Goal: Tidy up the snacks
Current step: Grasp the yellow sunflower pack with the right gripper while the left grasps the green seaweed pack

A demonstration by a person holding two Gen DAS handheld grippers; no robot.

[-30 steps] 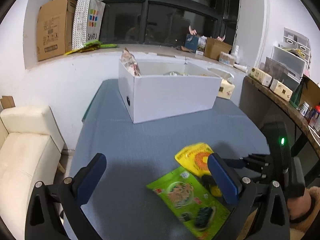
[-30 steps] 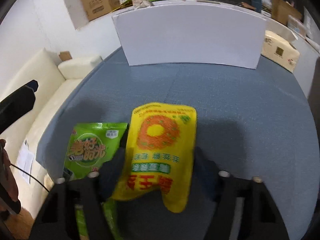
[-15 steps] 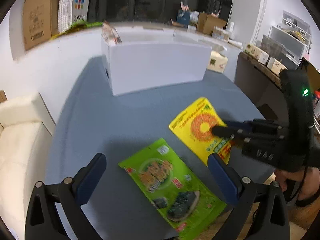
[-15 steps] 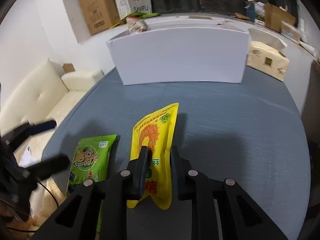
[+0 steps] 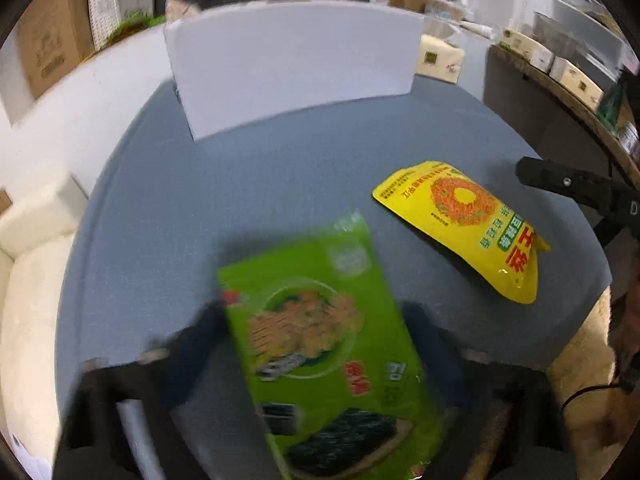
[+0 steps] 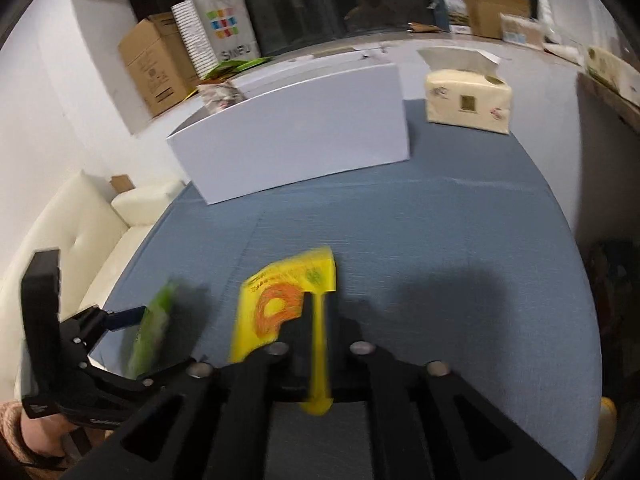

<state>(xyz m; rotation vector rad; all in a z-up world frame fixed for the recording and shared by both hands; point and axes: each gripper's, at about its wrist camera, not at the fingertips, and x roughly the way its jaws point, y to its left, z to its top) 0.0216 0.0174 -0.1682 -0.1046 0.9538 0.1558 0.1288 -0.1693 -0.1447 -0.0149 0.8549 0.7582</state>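
As L gripper [image 5: 314, 320] closes onto 1 green pack [image 5: 328, 360], R gripper [image 6: 325, 314], just loosened, pinches 1 yellow pack [image 6: 276, 304]

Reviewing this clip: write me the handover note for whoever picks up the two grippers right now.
Left gripper: jaws have just been closing on the green packet, which is tipped up off the blue table; it looks gripped.
Right gripper: jaws have just been opening, with an edge of the yellow packet between them; too blurred to tell if they press it.
Done: neither packet has reached the white box at the table's far side.
Left: carry both packets to the box and set them in.
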